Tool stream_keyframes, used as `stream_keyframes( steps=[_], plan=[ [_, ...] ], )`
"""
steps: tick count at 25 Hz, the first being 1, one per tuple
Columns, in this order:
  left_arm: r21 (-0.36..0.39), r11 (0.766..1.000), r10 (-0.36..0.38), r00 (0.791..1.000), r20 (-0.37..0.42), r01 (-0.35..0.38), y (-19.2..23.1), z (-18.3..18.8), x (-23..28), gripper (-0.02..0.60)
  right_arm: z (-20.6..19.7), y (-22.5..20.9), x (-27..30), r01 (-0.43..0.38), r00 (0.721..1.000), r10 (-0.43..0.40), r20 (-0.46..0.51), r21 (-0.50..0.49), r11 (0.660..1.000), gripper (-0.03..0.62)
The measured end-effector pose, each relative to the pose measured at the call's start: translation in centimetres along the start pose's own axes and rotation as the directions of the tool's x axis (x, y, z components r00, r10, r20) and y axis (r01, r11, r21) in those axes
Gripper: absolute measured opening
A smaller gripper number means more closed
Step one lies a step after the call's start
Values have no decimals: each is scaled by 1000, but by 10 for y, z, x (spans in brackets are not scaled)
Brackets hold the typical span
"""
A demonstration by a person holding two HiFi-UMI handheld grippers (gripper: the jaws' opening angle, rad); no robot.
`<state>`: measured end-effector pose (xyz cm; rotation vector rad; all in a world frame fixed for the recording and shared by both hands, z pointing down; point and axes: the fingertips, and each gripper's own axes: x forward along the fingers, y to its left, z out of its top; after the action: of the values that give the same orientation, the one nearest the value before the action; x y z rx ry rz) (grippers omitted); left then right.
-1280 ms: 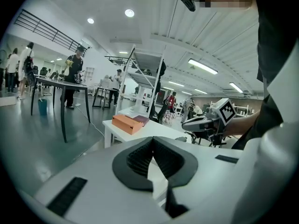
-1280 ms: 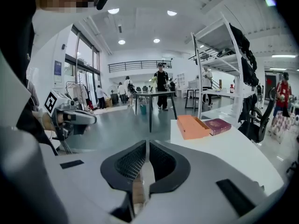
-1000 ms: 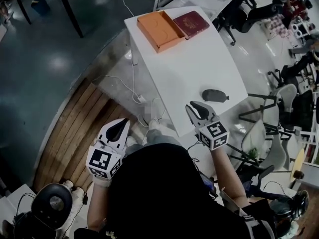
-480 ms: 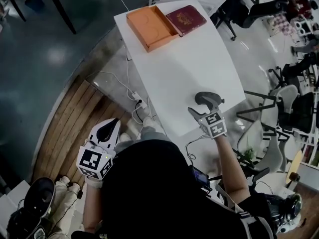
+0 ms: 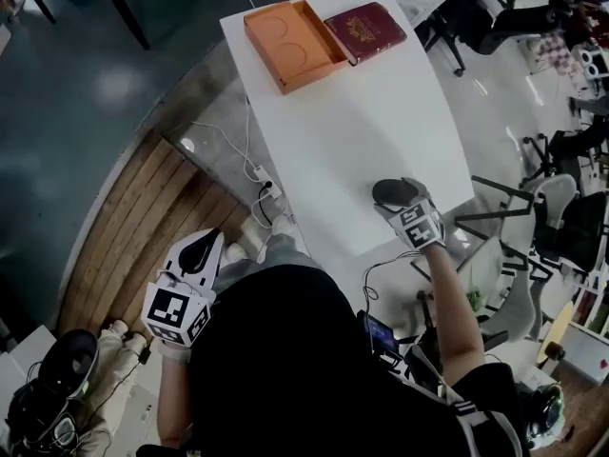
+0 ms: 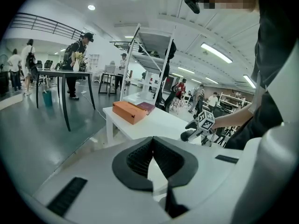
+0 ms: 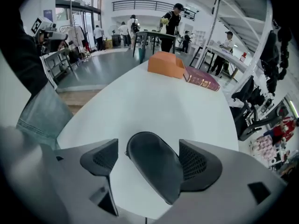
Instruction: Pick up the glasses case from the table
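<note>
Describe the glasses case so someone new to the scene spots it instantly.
Start at the white table, with an orange box and a red book at its far end. The glasses case lies by the near edge, between the right gripper's jaws, which have just been opening and don't clamp it. It is the table's only dark, rounded, oval thing.

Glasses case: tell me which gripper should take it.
Right. The right gripper has just been opening its jaws, which stand open around the glasses case on the table. The left gripper hangs off the table, jaws together.
</note>
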<state>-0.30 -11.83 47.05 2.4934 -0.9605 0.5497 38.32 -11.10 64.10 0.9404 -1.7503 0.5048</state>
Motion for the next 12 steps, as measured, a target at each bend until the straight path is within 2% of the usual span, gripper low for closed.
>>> stream_keyframes(
  steps=[6,10,12],
  plan=[
    [-5,999,36,999,-16,-36,-5,-7,-2,18,-19,0,19,-83,989,75,-130,-55,995,403],
    [-21,998,61,998,-17,-62,-3,-12,-5,18,-20,-3,28,-107,982,83,-168,-142,984,406],
    [-28,997,71,997,-16,-71,-2,-14,-7,18,-21,-1,32,-125,977,95,-188,-153,980,407]
  ],
)
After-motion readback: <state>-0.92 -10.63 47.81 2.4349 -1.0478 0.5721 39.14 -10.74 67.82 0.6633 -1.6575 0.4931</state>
